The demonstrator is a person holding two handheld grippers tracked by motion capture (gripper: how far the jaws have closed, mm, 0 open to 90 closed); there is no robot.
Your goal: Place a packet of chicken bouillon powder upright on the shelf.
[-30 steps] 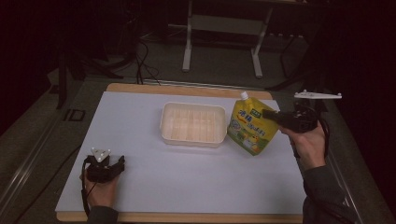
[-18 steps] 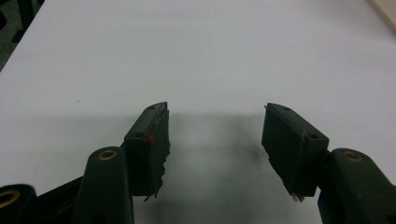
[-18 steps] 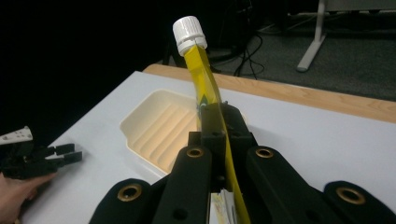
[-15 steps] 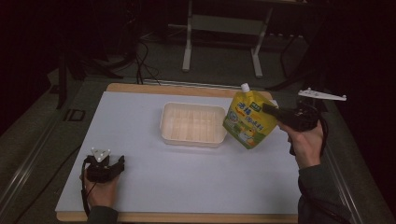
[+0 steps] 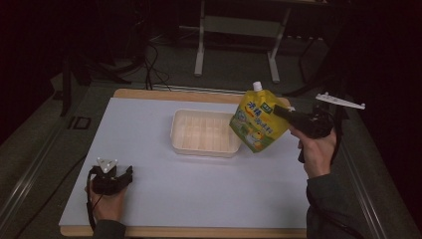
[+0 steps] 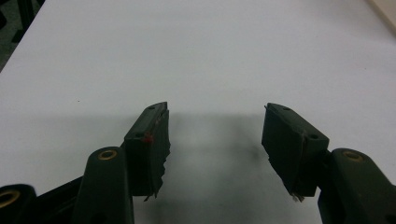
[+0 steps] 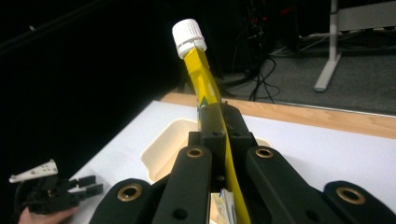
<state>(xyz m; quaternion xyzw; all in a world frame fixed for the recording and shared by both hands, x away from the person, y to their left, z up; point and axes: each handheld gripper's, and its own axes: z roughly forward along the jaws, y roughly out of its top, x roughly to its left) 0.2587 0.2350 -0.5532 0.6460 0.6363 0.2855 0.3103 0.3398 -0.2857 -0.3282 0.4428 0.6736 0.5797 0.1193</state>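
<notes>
The right gripper (image 5: 281, 112) pinches a yellow spouted pouch (image 5: 257, 124), holding it in the air above the right edge of the cream tray (image 5: 204, 135). The left gripper (image 5: 126, 175) rests on the white desk (image 5: 199, 184), jaws spread apart with nothing between them.

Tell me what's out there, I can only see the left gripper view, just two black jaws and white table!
Observer: In the high view, the right gripper holds a yellow spouted pouch in the air, beside a cream plastic tray.
Operator: Is it squeezing the pouch tight?
Observer: Yes. In the right gripper view its jaws are pinched shut on the pouch's edge, and the white cap points up.
Operator: Is anything in the tray?
Observer: It looks empty; its ribbed bottom is bare.
Operator: Where's my gripper?
Observer: The left gripper sits low at the table's near left corner, open, far from the tray.
</notes>
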